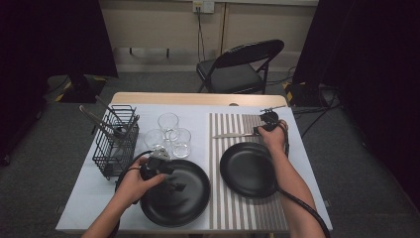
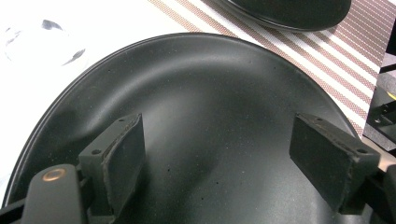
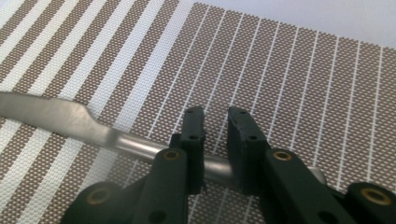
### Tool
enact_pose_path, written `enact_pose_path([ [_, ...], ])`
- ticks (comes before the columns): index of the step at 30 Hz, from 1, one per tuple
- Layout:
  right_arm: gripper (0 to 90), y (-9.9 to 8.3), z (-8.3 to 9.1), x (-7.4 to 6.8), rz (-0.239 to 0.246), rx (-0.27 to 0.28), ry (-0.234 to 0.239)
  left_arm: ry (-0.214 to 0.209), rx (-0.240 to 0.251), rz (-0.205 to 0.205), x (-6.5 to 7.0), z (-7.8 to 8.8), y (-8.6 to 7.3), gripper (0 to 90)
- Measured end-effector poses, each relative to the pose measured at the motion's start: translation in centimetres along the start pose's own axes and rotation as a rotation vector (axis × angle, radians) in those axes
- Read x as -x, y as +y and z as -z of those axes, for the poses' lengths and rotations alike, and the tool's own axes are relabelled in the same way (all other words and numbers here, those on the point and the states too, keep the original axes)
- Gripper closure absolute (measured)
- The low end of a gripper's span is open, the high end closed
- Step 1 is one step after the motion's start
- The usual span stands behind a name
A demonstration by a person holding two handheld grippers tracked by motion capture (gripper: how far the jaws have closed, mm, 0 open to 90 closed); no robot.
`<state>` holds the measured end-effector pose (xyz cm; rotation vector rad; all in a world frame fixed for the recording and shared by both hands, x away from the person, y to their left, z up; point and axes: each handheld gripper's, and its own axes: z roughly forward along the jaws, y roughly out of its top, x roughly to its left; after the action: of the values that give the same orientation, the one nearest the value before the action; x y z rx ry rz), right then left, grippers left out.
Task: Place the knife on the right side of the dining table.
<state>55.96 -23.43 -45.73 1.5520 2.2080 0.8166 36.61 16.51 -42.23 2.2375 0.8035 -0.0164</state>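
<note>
Table (image 1: 148,111) viewed from high, facing forward. Gripper views set close, angled down — left-hand plate (image 2: 201,116) and striped mat (image 3: 289,84) shared with it.

Clearance on the table
Glasses (image 1: 170,134) and wire rack (image 1: 117,140) crowd the left; bare striped mat (image 1: 233,124) beside the knife (image 1: 233,135)

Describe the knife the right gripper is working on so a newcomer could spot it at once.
Find the striped placemat on the right half of the table. Beyond the black plate on it, near the mat's far edge, lies a silver table knife, blade pointing left, with the right gripper shut on its handle. It is the only metal utensil on the mat.
</note>
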Motion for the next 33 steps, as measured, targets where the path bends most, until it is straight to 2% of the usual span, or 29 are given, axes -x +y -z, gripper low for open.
enact_pose_path([
  [3,74.6,0.0,0.1,0.0,0.000,-0.004,0.000,0.006,-0.008,-0.002,0.1,0.0,0.1,18.0],
  [5,78.1,-0.1,0.1,0.1,-0.005,-0.001,0.001,0.007,-0.005,-0.001,0.0,0.0,0.1,18.0],
  [12,77.1,-0.3,0.3,0.0,-0.005,0.003,0.001,0.008,-0.005,-0.005,0.0,0.0,0.1,18.0],
  [13,74.7,-0.3,0.3,0.0,-0.009,0.006,-0.002,0.009,-0.006,-0.005,0.0,0.0,0.1,18.0],
  [17,74.5,-0.3,0.6,0.0,-0.010,0.033,0.008,0.012,-0.004,-0.005,0.0,0.0,0.1,18.0],
  [24,73.4,-0.1,1.4,-0.3,0.005,0.046,0.007,0.015,0.004,0.000,0.1,0.1,0.1,18.0],
  [29,72.8,-0.1,2.3,-0.4,-0.012,0.061,0.011,0.019,0.004,-0.002,0.1,0.1,0.1,18.0],
  [33,71.7,-0.2,3.2,-0.6,0.000,0.074,0.024,0.019,0.005,-0.004,0.3,0.1,0.2,18.0],
])
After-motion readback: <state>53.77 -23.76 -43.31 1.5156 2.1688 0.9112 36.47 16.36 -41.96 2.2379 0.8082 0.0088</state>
